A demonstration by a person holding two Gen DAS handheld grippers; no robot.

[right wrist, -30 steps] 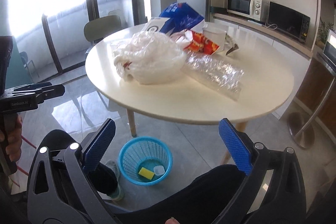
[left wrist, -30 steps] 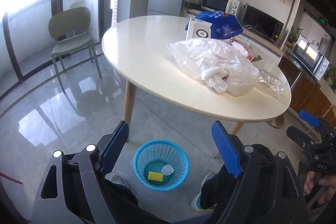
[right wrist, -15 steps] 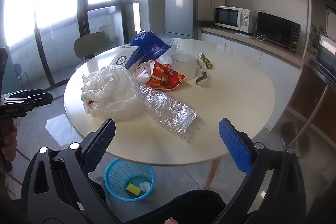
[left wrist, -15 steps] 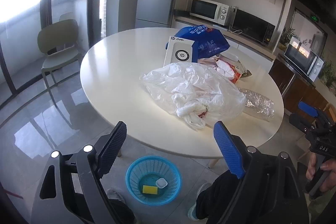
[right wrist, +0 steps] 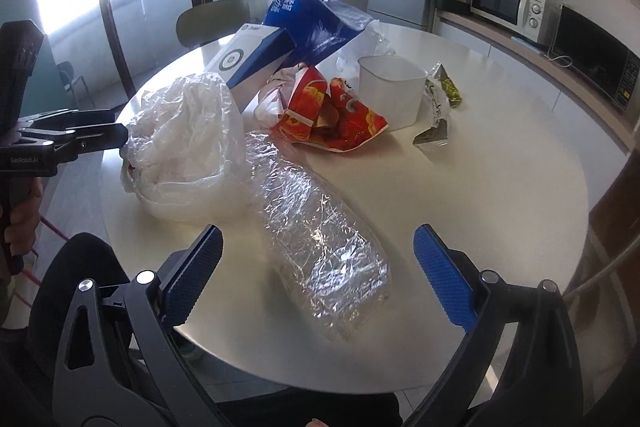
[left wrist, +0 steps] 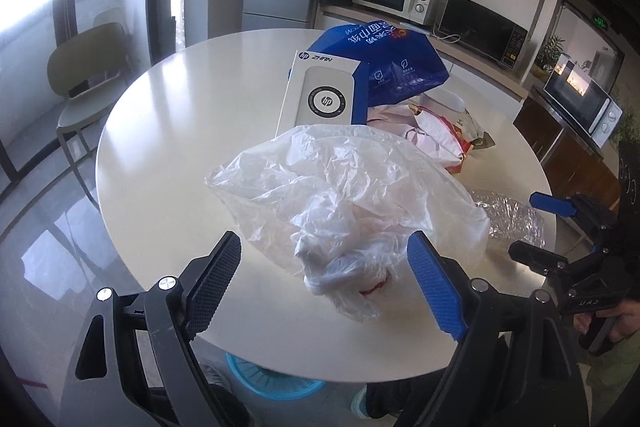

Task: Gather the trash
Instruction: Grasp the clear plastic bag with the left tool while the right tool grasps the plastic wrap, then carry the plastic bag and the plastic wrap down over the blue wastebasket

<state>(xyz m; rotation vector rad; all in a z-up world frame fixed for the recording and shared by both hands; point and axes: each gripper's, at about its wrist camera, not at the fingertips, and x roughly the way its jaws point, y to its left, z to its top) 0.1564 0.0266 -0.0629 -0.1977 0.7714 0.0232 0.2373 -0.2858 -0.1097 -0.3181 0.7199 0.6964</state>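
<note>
Both claws are up at the near edge of the round white counter, angled down at the heap of trash. The left claw stands spread wide, and the crumpled white plastic bag lies just ahead of it on the counter, its knotted end reaching in between the pads without touching either. The right claw is wide too, but its jaws are closing; the clear crinkled wrapper stretches toward the gap between them, untouched by the blue pads. Behind the white bag, a white HP box leans against a blue plastic bag. To the right of those sits a red snack packet, then a white plastic tub, and a torn foil wrapper just beside the tub. Down under the counter's near edge, a slice of blue mesh wastebasket peeks out on the floor. The hand gripping the right claw shows at the left view's edge.
</note>
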